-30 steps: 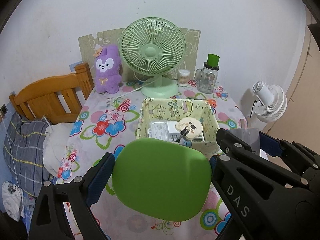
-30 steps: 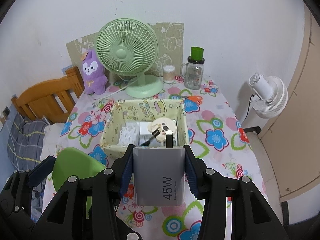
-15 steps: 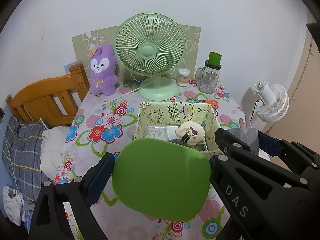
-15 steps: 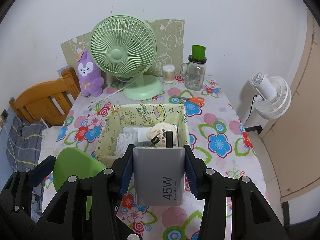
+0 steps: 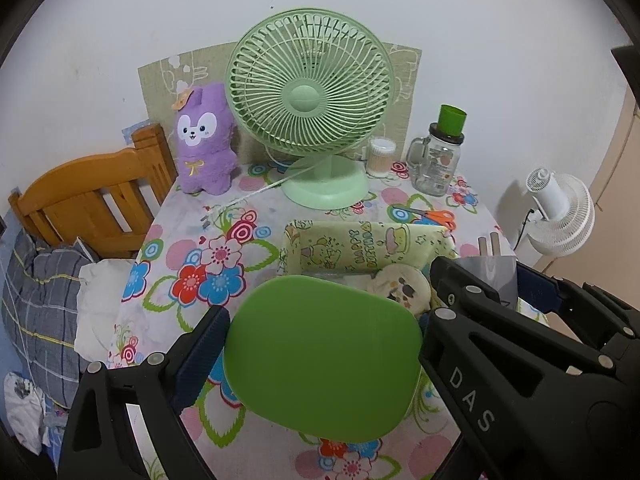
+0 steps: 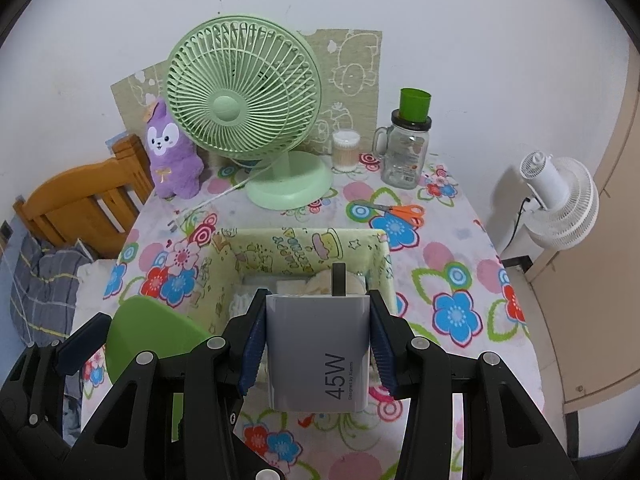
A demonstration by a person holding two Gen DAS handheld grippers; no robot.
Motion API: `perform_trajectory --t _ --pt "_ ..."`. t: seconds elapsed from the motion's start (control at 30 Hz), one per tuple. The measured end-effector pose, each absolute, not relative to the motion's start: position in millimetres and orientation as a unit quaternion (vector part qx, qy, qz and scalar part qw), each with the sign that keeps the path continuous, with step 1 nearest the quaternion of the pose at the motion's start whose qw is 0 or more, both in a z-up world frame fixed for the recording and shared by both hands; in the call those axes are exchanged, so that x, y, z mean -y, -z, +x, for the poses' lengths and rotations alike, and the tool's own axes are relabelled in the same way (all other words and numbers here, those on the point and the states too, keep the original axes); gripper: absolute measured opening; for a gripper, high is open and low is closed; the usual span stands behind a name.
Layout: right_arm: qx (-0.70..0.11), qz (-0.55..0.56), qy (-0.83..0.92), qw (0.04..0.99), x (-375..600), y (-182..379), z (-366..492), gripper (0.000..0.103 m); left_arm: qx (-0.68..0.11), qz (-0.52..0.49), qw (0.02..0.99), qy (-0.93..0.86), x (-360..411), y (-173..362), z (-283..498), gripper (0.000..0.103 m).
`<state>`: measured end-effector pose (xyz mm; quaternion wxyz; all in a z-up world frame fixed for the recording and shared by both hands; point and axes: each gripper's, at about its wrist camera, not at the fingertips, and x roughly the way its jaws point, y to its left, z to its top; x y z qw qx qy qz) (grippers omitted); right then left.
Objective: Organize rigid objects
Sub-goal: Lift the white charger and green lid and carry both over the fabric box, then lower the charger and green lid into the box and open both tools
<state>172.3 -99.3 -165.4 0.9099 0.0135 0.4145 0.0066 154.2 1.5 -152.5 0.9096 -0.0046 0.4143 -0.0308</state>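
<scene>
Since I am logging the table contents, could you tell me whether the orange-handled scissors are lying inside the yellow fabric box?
No, the scissors lie on the floral tablecloth behind the fabric box, outside its walls.

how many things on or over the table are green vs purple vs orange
Green: 3 (desk fan, cup on the jar, green object held by the left gripper)
Purple: 1 (plush toy)
Orange: 1 (scissors)
Total: 5
</scene>
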Motion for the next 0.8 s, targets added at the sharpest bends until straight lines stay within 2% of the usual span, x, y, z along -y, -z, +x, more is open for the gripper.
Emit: perform_trajectory --t 0.8 --pt "-0.478 0.042 -0.031 0.877 90 227 241 0.05 -0.465 0.001 0.885 -0.021 -10 204 210 0.096"
